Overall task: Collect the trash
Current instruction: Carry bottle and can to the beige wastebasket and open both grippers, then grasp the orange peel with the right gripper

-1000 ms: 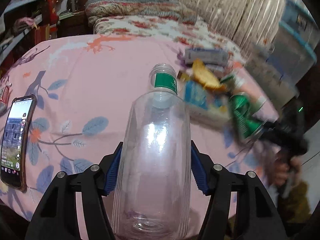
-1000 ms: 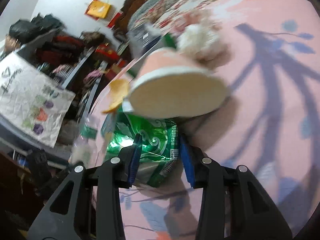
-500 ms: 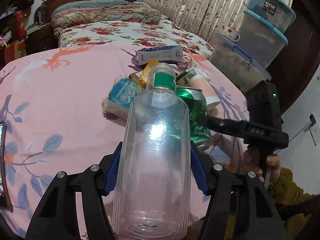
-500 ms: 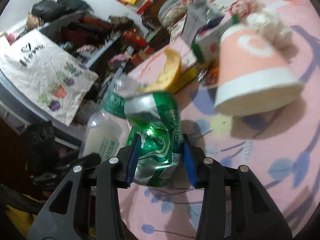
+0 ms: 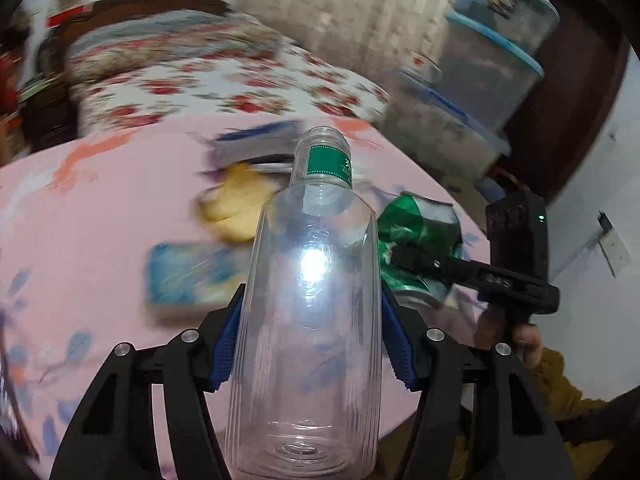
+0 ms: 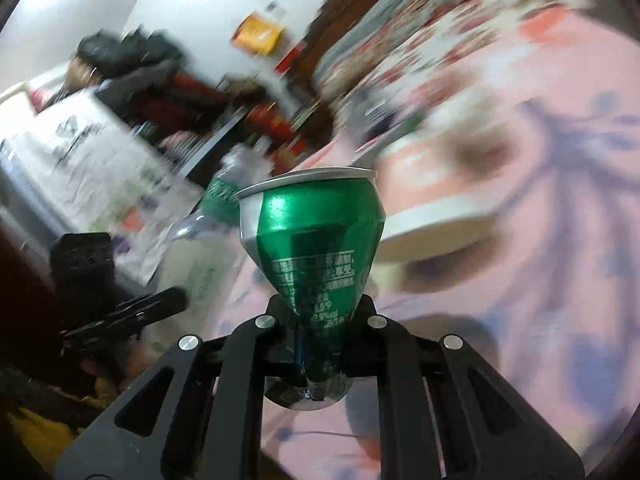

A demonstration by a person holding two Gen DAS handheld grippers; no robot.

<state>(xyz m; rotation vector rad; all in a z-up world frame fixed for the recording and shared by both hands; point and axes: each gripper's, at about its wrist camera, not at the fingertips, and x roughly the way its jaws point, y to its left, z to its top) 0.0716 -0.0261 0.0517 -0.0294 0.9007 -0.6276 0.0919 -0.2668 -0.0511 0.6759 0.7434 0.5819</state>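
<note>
Clearly thin and light, the can (image 6: 316,236) crumples as the right jaws have just squeezed its waist, while the left jaws pinch the stiffer bottle (image 5: 308,300).

Your left wrist view looks forward and down along its tongs (image 5: 310,344), close over the pink bed (image 5: 100,216), toward the curtain and stacked bins at upper right. Your right wrist view faces across the same bed (image 6: 560,240) toward the cluttered shelves at upper left. Both share the green can (image 5: 420,236) (image 6: 316,240) and clear bottle (image 5: 308,300) (image 6: 192,248), each seen very near.
</note>
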